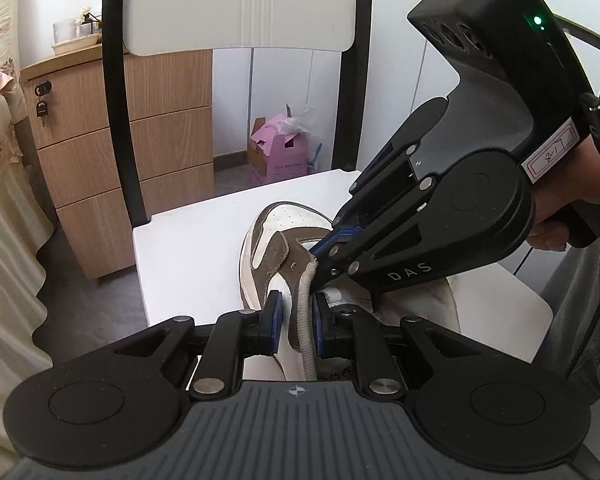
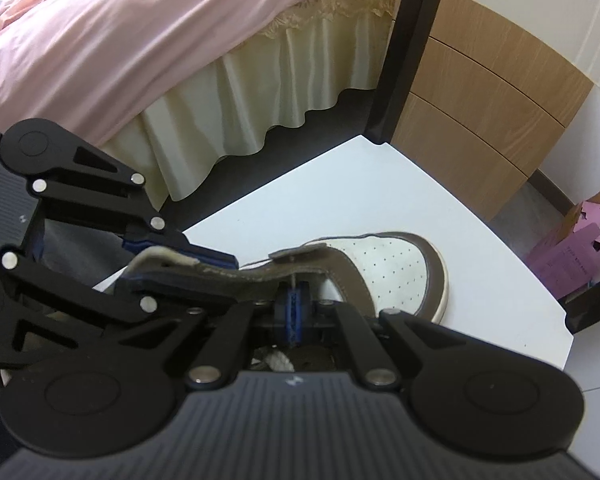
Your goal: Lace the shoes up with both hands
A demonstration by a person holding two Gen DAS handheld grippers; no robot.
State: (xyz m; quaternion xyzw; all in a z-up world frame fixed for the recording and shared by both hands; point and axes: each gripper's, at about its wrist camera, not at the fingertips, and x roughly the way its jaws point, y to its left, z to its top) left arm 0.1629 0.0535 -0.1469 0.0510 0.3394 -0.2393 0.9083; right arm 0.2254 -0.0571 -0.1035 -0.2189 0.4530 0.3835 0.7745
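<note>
A white and brown shoe [image 1: 284, 216] [image 2: 388, 264] lies on a white chair seat [image 1: 180, 256], toe pointing away from me. My left gripper [image 1: 298, 314] [image 2: 224, 270] is shut on the shoe's brown eyelet flap [image 1: 300, 276] with its cream padded edge, and holds the flap up. My right gripper [image 1: 320, 270] [image 2: 296, 300] comes in from the right, held by a hand [image 1: 572, 200]. It is shut on a thin lace tip [image 2: 294, 280] just under the flap, close to an eyelet [image 1: 292, 266]. Most of the lace is hidden.
The chair's white back [image 1: 240, 4] and black frame stand behind the shoe. A wooden drawer cabinet [image 1: 100, 152] is at the left, a pink box [image 1: 278, 156] sits on the floor beyond, and a bed with a pink sheet [image 2: 120, 40] lies beside the chair.
</note>
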